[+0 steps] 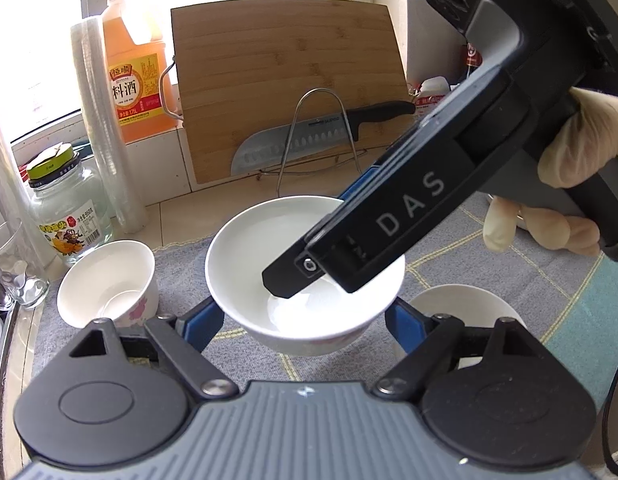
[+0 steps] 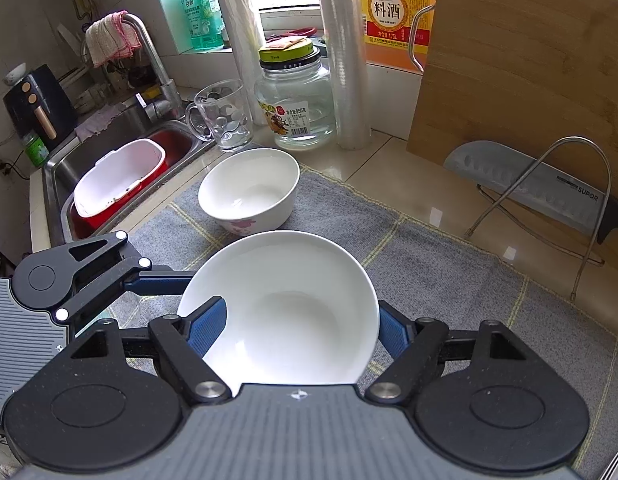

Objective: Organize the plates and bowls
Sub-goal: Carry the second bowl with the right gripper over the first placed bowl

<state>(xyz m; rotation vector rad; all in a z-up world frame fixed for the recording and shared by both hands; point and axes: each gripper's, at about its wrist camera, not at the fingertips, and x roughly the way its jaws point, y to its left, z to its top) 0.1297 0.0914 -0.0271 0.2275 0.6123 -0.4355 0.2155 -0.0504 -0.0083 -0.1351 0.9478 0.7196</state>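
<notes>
Three white bowls in all: one large bowl [image 1: 261, 248] between the left fingers [image 1: 201, 322], one small flowered bowl [image 1: 105, 276] left of them, one half-hidden bowl [image 1: 469, 300] right of them. Beyond the fingertips, two film rolls, a thinner roll [image 2: 241, 40] and a taller roll [image 2: 345, 60], plus one glass jar [image 2: 297, 100], one glass mug [image 2: 225, 116], one orange bottle [image 2: 393, 12], one green bottle [image 2: 199, 4], one cutting board [image 2: 509, 72], one knife [image 2: 529, 184], one wire rack [image 2: 589, 200]. Under the bowls one grey mat [image 2: 429, 280]; left of the right fingers [image 2: 207, 328], one faucet [image 2: 157, 64] with one cloth [image 2: 109, 38], one red basin [image 2: 105, 220], one white tub [image 2: 121, 176].
</notes>
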